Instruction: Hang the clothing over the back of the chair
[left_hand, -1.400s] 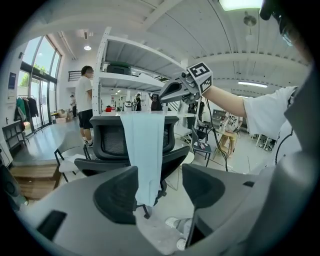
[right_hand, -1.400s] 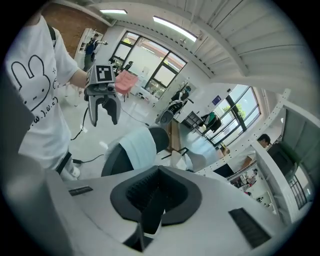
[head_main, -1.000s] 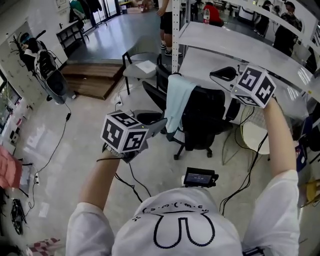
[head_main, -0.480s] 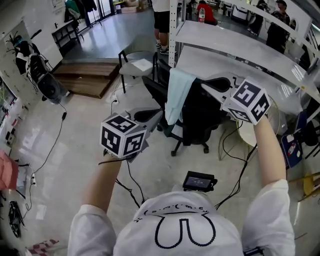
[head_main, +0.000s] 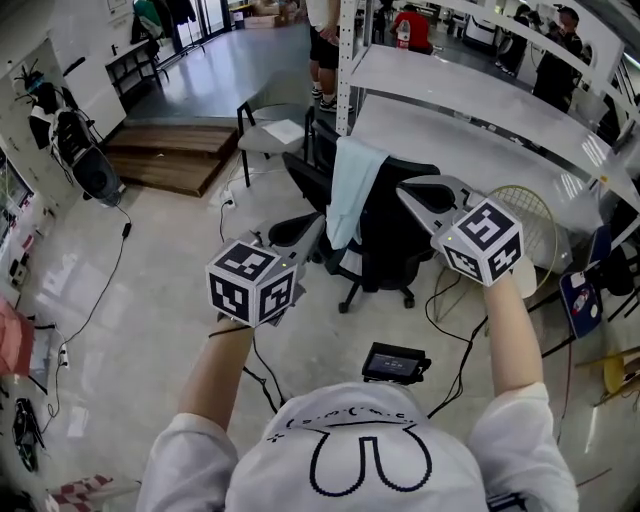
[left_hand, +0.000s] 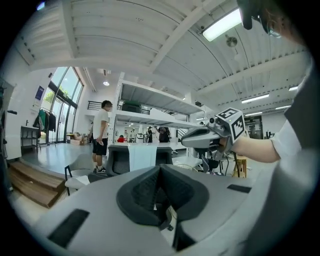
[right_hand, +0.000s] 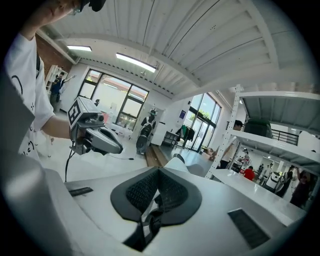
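Little writing to read. L gripper and R gripper each carry a marker cube w/ black-and-white square codes only. The person's white T-shirt has a black looped outline under a row of tiny characters, too small to read. The small black device w/ screen at chest level isn't legible.

The pale blue-green garment hangs draped over the top of the black wheeled office chair, on the left side of the backrest, w/ the hem partway down. In head view it lies between the two grippers and beyond both tips. L gripper points at it from lower left, tip near the hem but apart. R gripper comes in from the right, tip by the chair back, also apart from the cloth.

L jaws are pressed together w/ nothing between the pads. R jaws are the same, closed and empty.
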